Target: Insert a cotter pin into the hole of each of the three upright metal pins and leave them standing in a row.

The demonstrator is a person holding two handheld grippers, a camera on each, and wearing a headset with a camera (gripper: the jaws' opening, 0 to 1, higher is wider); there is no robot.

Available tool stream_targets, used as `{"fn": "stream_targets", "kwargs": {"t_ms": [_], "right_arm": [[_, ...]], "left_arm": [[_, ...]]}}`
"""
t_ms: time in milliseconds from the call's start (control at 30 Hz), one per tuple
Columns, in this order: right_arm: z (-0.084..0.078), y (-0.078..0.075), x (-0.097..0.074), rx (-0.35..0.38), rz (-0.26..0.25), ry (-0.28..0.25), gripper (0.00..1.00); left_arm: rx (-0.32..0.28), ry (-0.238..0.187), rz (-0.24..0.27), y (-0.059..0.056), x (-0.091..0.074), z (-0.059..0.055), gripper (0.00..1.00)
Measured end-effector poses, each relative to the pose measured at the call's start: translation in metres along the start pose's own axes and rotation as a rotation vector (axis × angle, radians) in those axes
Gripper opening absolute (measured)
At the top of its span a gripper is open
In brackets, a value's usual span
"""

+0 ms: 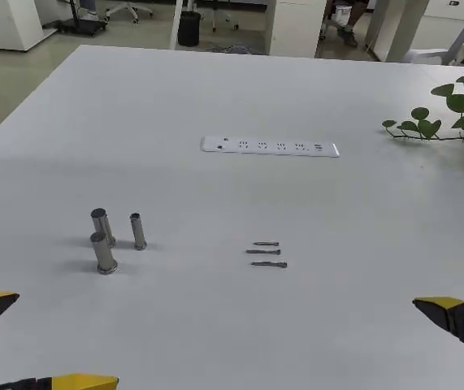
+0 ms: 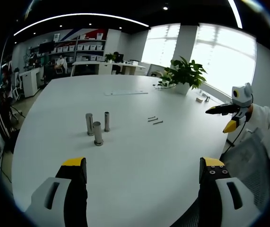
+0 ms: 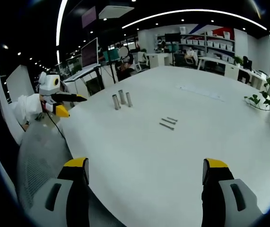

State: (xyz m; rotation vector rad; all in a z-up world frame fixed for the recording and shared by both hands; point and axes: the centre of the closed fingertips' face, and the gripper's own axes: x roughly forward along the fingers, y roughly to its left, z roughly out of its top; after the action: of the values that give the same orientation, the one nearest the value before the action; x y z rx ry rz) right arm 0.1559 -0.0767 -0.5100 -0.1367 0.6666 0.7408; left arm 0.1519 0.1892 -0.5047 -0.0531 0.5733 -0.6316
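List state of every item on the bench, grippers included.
metal pins: three, upright, bunched, not in a row
cotter pins: three, lying flat, none inserted
left gripper: open, empty
right gripper: open, empty
power strip: flat, nothing plugged in

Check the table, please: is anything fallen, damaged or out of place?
Nothing stands out. The three metal pins stand upright in a close cluster, none tipped. The three cotter pins lie side by side to their right, apart from them.
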Motion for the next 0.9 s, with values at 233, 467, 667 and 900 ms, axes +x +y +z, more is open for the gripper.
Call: {"fn": "stream_targets", "kwargs": {"t_ms": [233, 467, 667, 900], "right_arm": [[-0.0014, -0.0004, -0.0004, 0.001, -0.003, 0.003, 0.98], [-0.0035, -0.0009, -0.0008, 0.003, -0.004, 0.01, 0.98], [-0.0039, -0.0012, -0.0018, -0.001, -0.002, 0.013, 0.98], [-0.0043, -0.0021, -0.0023, -0.001, -0.007, 0.014, 0.98]], "left_arm": [[0.008, 0.002, -0.003, -0.001, 0.0003, 0.0011, 0.99], [0.011, 0.006, 0.011, 0.0015, -0.0008, -0.0006, 0.99], [0.005, 0.008, 0.012, 0.0023, -0.0013, -0.002, 0.99], [0.003, 0.013, 0.008, 0.002, -0.0006, -0.0031, 0.99]]}}
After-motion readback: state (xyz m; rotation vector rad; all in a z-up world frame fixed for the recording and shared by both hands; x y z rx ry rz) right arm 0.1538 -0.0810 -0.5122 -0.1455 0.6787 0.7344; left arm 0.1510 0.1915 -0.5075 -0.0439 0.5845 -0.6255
